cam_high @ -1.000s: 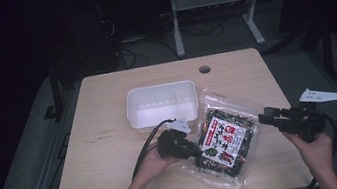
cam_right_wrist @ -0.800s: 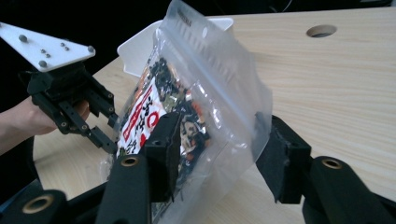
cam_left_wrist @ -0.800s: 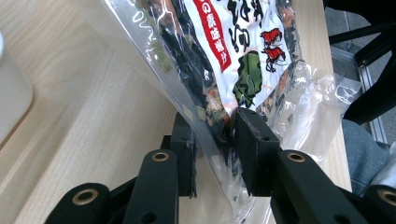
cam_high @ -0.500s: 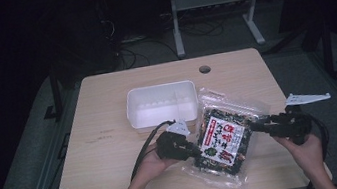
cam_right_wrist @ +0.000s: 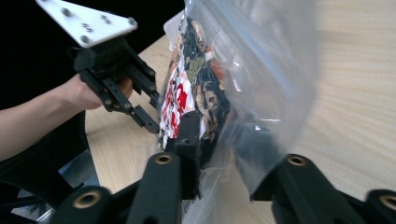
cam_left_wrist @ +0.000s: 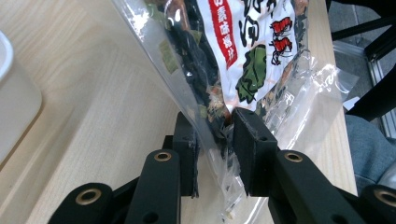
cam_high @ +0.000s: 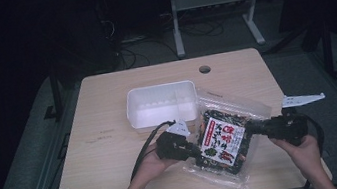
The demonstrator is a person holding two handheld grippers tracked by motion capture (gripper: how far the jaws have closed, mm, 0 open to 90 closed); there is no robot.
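Note:
A clear plastic bag of dark snack mix (cam_high: pixel 226 141) with a red and white label is held up off the wooden table (cam_high: pixel 114 148) between both grippers. My left gripper (cam_high: pixel 199 151) is shut on the bag's left edge; in the left gripper view its pads (cam_left_wrist: pixel 187 140) pinch the bag (cam_left_wrist: pixel 243 46). My right gripper (cam_high: pixel 253 130) has just been closing its jaws with the bag's right side between them. In the right gripper view, the gripper (cam_right_wrist: pixel 222 135) presses on the bag (cam_right_wrist: pixel 261 60), one pad hidden behind the film. The left gripper (cam_right_wrist: pixel 149 114) shows beyond.
An empty white plastic container (cam_high: pixel 162 104) stands on the table just behind the bag and the left hand. A round cable hole (cam_high: pixel 204 69) lies near the table's far edge. A white tag-like piece (cam_high: pixel 304 99) sticks out past the right edge.
My right gripper came in leftward from beside the bag and closed on its right edge. The bag now hangs tilted between both grippers. The left hand stayed put.

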